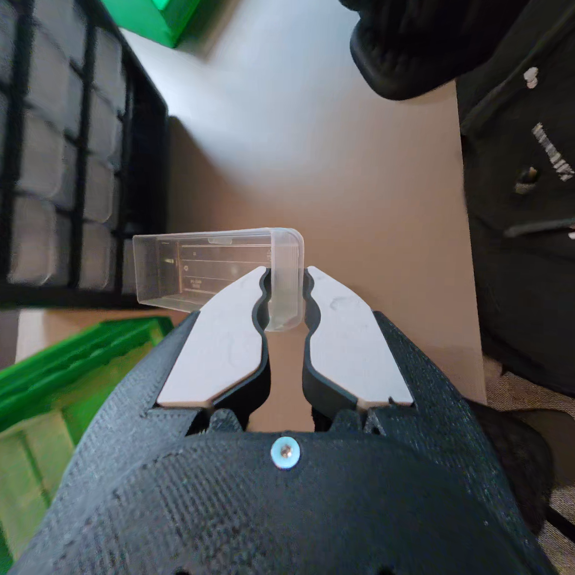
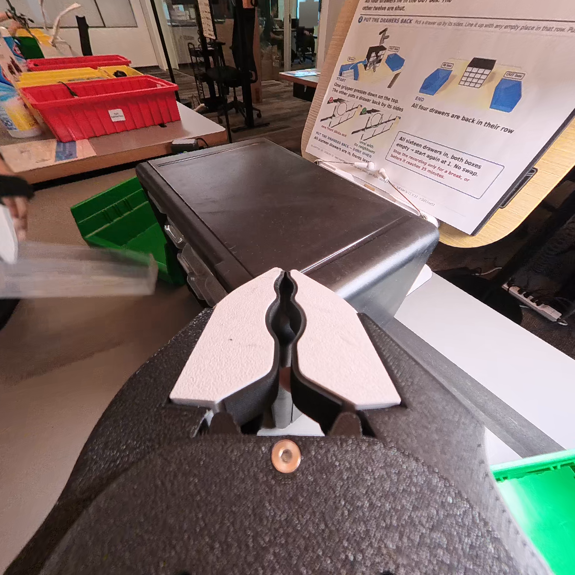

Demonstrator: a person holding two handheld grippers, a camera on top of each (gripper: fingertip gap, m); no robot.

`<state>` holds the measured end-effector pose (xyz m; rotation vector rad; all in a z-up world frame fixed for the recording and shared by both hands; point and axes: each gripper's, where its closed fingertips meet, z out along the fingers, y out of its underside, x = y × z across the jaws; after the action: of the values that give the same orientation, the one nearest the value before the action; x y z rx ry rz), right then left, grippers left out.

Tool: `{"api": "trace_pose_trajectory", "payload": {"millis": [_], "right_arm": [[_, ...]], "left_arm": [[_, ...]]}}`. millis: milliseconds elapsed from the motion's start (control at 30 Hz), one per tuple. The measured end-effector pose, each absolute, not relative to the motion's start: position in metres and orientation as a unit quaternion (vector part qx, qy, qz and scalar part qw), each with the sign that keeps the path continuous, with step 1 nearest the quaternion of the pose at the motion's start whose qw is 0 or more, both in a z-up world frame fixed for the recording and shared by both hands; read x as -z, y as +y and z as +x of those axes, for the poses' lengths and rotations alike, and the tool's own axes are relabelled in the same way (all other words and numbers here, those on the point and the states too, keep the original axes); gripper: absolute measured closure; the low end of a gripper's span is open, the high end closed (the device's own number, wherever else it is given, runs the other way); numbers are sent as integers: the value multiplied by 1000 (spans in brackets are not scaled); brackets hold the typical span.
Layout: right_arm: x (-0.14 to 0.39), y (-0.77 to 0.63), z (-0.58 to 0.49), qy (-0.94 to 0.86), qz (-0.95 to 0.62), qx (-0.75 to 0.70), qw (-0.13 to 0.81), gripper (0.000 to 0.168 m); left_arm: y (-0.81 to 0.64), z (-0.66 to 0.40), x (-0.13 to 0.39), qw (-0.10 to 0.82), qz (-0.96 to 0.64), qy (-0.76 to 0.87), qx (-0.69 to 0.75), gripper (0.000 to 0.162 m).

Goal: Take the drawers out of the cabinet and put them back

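Observation:
My left gripper (image 1: 286, 273) is shut on the front handle end of a clear plastic drawer (image 1: 199, 270). The drawer is out of the cabinet and held above the tan table, its open body pointing left toward the black cabinet (image 1: 81, 161), whose grid holds several frosted drawers. The same drawer shows as a blurred clear shape (image 2: 77, 273) at the left of the right wrist view. My right gripper (image 2: 285, 273) is shut and empty, and rests on the near edge of the cabinet's black top (image 2: 273, 211).
A green bin (image 1: 62, 367) lies at the lower left of the left wrist view, another green bin (image 1: 149, 18) at the top. In the right wrist view a green bin (image 2: 124, 224) stands left of the cabinet, another (image 2: 541, 510) at the lower right. An instruction board (image 2: 451, 102) leans behind; red bins (image 2: 102, 102) behind.

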<state>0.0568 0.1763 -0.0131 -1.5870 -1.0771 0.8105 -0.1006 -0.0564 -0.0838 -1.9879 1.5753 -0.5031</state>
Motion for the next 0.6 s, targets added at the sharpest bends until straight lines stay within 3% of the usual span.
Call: {"api": "trace_pose_trajectory", "payload": {"millis": [33, 367, 600], "right_arm": [[13, 176, 57, -446, -658, -334, 506, 168], [13, 177, 57, -445, -661, -323, 511, 168], [13, 177, 57, -447, -662, -314, 514, 168]], "left_arm": [[-55, -89, 92, 274, -735, 591, 190, 143], [-4, -39, 136, 244, -742, 597, 184, 143], [10, -23, 135, 249, -745, 598, 159, 142]]}}
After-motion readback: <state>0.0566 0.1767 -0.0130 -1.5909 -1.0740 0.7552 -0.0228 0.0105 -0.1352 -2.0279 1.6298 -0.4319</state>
